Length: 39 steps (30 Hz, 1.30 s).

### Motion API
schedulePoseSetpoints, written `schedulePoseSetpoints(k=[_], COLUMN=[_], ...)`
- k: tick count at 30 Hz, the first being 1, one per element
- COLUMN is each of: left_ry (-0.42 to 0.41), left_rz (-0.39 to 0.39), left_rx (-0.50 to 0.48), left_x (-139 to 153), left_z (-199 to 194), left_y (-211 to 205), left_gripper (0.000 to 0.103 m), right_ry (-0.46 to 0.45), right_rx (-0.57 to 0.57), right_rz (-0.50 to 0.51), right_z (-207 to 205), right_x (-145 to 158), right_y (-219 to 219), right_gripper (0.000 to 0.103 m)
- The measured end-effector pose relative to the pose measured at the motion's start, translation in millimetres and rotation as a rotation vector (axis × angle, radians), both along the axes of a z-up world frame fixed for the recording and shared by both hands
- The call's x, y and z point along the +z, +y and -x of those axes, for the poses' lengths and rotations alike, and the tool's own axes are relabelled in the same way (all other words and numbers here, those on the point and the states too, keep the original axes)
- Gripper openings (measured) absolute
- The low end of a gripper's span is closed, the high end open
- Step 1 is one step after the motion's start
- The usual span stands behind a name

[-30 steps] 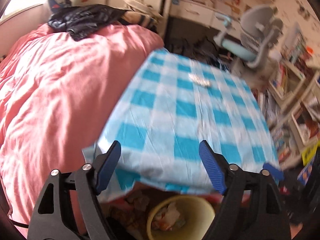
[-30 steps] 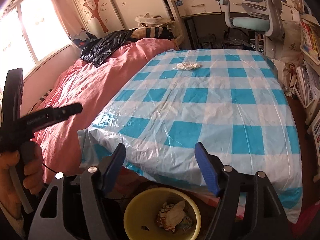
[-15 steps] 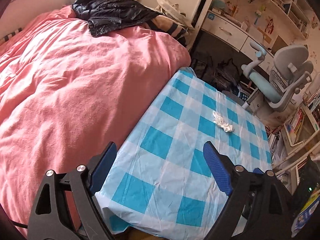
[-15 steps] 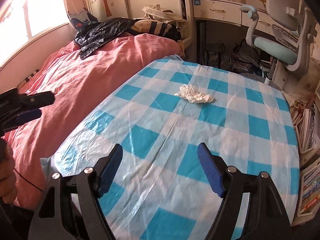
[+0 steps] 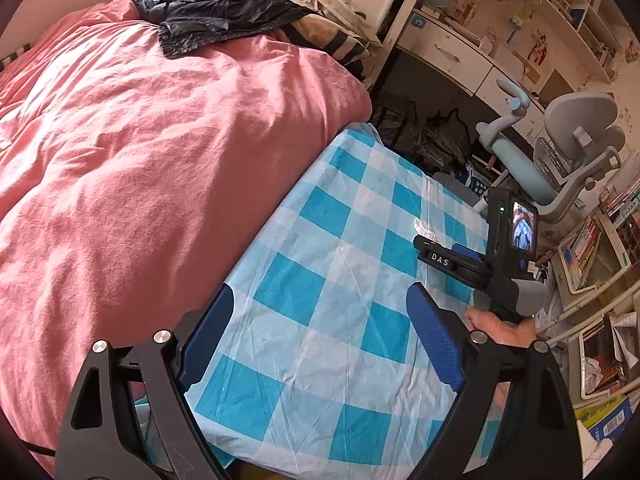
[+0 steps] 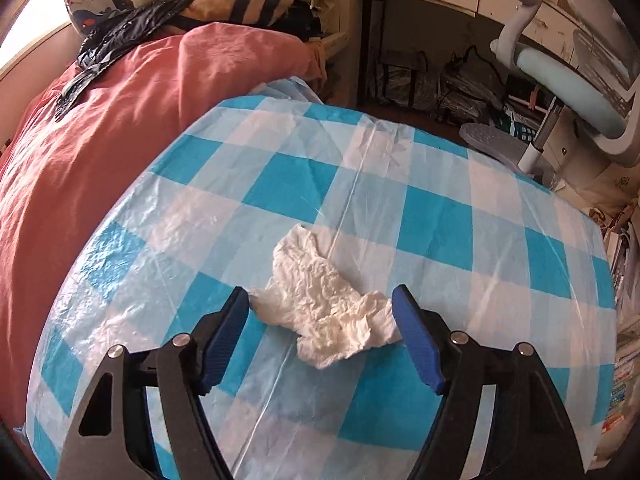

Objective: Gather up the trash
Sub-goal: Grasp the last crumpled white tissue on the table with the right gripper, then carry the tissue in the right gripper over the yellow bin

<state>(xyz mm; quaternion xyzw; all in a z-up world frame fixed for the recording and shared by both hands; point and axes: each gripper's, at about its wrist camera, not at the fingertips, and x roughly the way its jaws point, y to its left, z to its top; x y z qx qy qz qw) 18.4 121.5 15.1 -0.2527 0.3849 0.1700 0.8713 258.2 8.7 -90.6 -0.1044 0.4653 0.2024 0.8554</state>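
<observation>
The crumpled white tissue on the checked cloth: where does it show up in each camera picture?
Left wrist view: the crumpled white tissue is small, right of centre, partly hidden behind the right gripper.
Right wrist view: the tissue lies low and central, between the open blue fingers.
Shared landmark: the blue-and-white checked plastic tablecloth.

In the left wrist view the right tool (image 5: 448,254) covers most of the crumpled tissue (image 5: 425,229) on the desk (image 5: 320,300); only a small white corner shows. The near desk edge is cut by the picture's bottom
</observation>
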Motion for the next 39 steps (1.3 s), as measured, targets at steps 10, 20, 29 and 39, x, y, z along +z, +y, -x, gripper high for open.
schedulePoseSetpoints(k=[10, 20, 29, 39], left_ry=[-0.005, -0.036, -0.034, -0.016], left_rz=[0.012, -0.014, -0.109, -0.162], left_rx=[-0.013, 0.02, -0.031, -0.059], left_x=[3, 16, 23, 21], left_z=[3, 21, 31, 41], left_y=[3, 11, -11, -25], left_gripper=[0.085, 0.085, 0.085, 0.085], right_ry=[0.014, 0.027, -0.03, -0.068], right_rx=[0.051, 0.23, 0.312, 0.285], right_rz=[-0.036, -0.122, -0.179, -0.234], right_z=[29, 169, 251, 262], right_x=[3, 26, 51, 56], right_y=[-12, -33, -50, -63], right_gripper=[0.011, 0.01, 0.01, 0.01])
